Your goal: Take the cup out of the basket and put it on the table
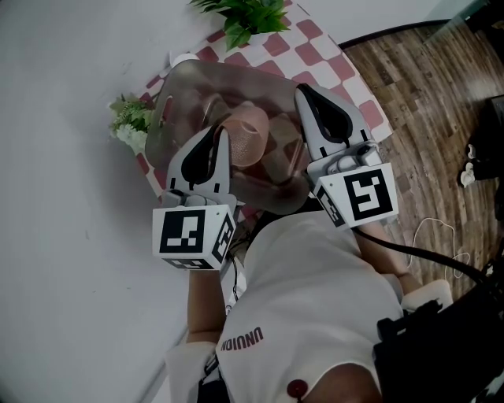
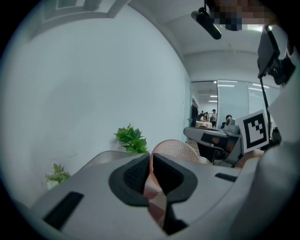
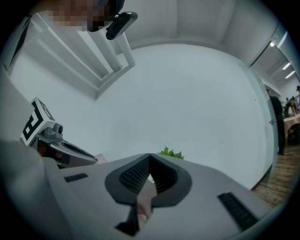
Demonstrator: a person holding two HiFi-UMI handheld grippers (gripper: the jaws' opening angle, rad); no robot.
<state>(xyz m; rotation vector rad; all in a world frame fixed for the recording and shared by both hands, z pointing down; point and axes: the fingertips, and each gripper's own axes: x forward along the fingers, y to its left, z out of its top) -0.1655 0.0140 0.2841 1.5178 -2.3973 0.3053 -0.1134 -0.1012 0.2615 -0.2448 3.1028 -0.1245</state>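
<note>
A brownish see-through basket [image 1: 168, 118] stands on the red-and-white checked table [image 1: 315, 47]. A pink cup [image 1: 249, 135] lies inside it among other pinkish cups, and its rim [image 2: 176, 147] rises just past the jaws in the left gripper view. My left gripper [image 1: 223, 134] hovers over the basket's near left part, shut and empty. Over the basket's right side my right gripper [image 1: 302, 91] is also shut and holds nothing. In both gripper views the jaws meet at their tips, left gripper [image 2: 151, 155] and right gripper [image 3: 150, 157]. Neither touches the cup.
A leafy green plant [image 1: 244, 17] stands at the table's far end. A small flowering plant [image 1: 130, 124] sits left of the basket by the white wall. Wooden floor [image 1: 425, 86] with a thin cable lies to the right. The person's torso fills the bottom of the head view.
</note>
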